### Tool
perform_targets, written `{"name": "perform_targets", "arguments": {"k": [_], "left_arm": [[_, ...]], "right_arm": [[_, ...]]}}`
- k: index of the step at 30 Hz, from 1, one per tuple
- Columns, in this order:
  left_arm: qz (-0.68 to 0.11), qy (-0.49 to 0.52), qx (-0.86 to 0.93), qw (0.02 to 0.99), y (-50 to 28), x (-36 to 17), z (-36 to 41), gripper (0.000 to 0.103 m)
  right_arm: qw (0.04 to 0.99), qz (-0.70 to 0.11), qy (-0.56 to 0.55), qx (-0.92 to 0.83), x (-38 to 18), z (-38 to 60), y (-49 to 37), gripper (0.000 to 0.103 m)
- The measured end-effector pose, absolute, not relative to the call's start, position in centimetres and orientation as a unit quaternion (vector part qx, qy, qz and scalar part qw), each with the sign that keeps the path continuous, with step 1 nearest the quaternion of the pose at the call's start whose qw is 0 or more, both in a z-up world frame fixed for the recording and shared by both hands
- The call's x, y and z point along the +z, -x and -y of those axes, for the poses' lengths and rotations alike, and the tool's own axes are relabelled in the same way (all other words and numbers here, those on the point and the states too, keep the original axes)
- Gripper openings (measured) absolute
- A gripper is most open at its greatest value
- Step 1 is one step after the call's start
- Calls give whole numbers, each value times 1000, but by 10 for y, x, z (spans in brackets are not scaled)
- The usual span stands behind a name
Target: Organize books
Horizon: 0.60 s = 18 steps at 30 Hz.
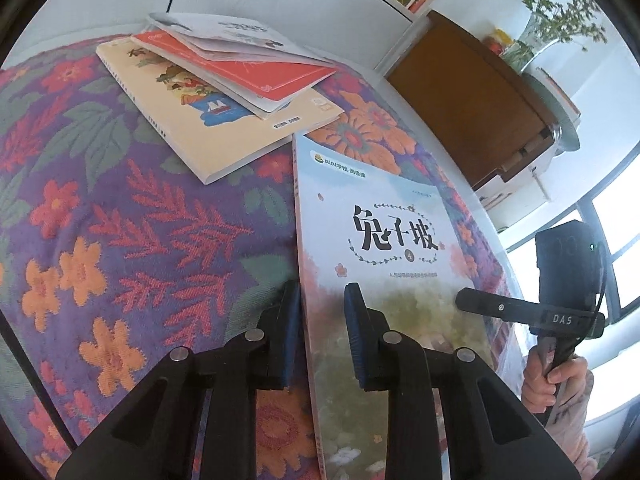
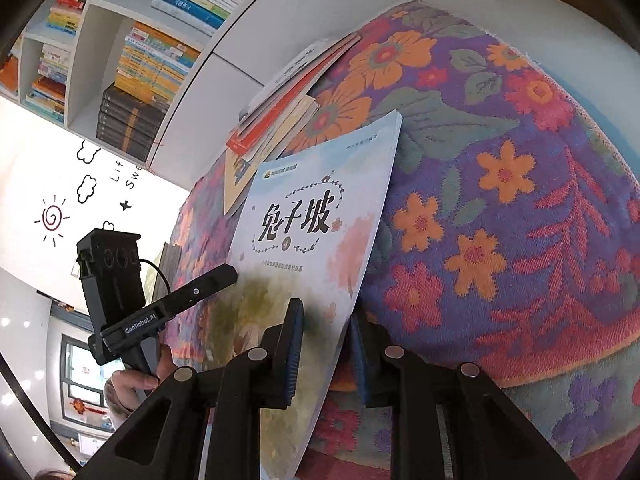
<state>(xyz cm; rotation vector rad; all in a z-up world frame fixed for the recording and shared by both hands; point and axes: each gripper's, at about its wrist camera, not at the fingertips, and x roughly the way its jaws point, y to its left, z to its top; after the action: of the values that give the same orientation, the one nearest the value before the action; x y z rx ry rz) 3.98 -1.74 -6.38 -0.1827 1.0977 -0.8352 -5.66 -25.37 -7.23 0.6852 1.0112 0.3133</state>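
A pale blue book with black Chinese title (image 1: 384, 240) lies on the floral tablecloth (image 1: 120, 200), its near end lifted. My left gripper (image 1: 323, 320) straddles the book's left edge, one finger under and one over, with a gap still showing. My right gripper (image 2: 326, 344) straddles the book's (image 2: 312, 216) right edge the same way. Each gripper shows in the other's view: the right gripper (image 1: 464, 298), the left gripper (image 2: 228, 274). A stack of three books (image 1: 224, 80), cream, red and white, lies at the far side of the table.
A white bookshelf filled with books (image 2: 152, 64) stands behind the table. A brown cabinet (image 1: 472, 104) with a plant in a vase (image 1: 560, 28) stands at the right. Windows lie beyond it.
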Motion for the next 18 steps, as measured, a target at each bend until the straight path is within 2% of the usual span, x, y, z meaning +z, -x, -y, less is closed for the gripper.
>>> {"name": "perform_targets", "arguments": {"k": [10,18], "left_arm": [[-505,84,-385,768,-39,-62,19,22],[-505,64,-382,771,-32,-48,22,22]], "right_arm": [[827,-492,-258,86,-51,231,55,22],[839,-470,-249,115,-15,207,72,22]]}}
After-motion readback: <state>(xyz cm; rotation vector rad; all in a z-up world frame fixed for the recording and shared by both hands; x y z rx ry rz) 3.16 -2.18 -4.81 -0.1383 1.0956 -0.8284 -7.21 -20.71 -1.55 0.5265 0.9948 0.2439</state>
